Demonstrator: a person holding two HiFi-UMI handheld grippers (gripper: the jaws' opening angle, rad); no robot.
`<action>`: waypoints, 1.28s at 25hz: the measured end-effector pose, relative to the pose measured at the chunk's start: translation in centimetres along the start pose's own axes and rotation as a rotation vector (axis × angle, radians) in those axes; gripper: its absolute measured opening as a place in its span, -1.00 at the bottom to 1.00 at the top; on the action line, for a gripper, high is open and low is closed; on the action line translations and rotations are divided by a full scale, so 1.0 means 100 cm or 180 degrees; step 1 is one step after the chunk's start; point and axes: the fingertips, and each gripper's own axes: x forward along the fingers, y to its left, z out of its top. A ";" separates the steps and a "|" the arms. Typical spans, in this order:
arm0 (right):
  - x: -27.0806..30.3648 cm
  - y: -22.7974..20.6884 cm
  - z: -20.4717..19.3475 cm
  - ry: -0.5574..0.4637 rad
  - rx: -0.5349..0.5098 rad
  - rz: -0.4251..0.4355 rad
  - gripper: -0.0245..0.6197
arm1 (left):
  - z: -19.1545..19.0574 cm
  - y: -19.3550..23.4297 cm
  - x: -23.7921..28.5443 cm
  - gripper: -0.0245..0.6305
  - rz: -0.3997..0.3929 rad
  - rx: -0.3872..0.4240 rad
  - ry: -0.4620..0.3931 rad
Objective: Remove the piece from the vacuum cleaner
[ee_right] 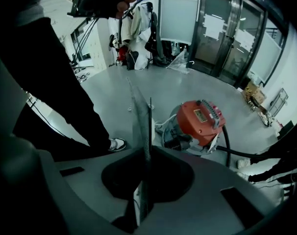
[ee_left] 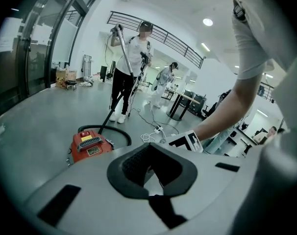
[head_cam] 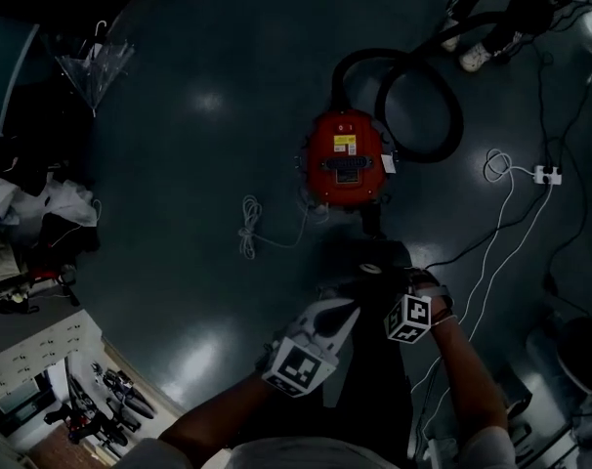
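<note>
While the right claw point(ee_right: 144, 160) pinches the thin flat piece point(ee_right: 140, 121) clear of the red vacuum cleaner point(ee_right: 203, 121), left claw point(ee_left: 151, 169) part-open and empty, removal seems done; next, likely a steady set-down.

The head view is very dim and underexposed. Only two pale glare spots show on the glossy floor point(head_cam: 159, 193), at 11 and 7 o'clock. The left gripper view is bright, and its ceiling lamps point(ee_left: 208, 22) burn white at 1 o'clock. Both gripper views bend strongly at the edges, with dark corners. The nearest surfaces at 6 o'clock are soft.
</note>
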 end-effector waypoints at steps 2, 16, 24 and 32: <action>-0.042 0.010 0.024 -0.0047 0.0088 -0.0052 -0.82 | 0.021 -0.019 -0.028 -0.91 -0.0036 0.0013 -0.0036; -0.305 0.058 0.164 -0.0574 0.0332 -0.0259 -0.82 | 0.184 -0.123 -0.175 -0.91 -0.0243 0.0307 -0.0597; -0.334 0.083 0.170 -0.0541 0.0304 -0.0304 -0.82 | 0.200 -0.139 -0.194 -0.91 -0.0271 0.0430 -0.0719; -0.342 0.092 0.175 -0.0527 0.0310 -0.0346 -0.82 | 0.204 -0.149 -0.202 -0.91 -0.0310 0.0537 -0.0733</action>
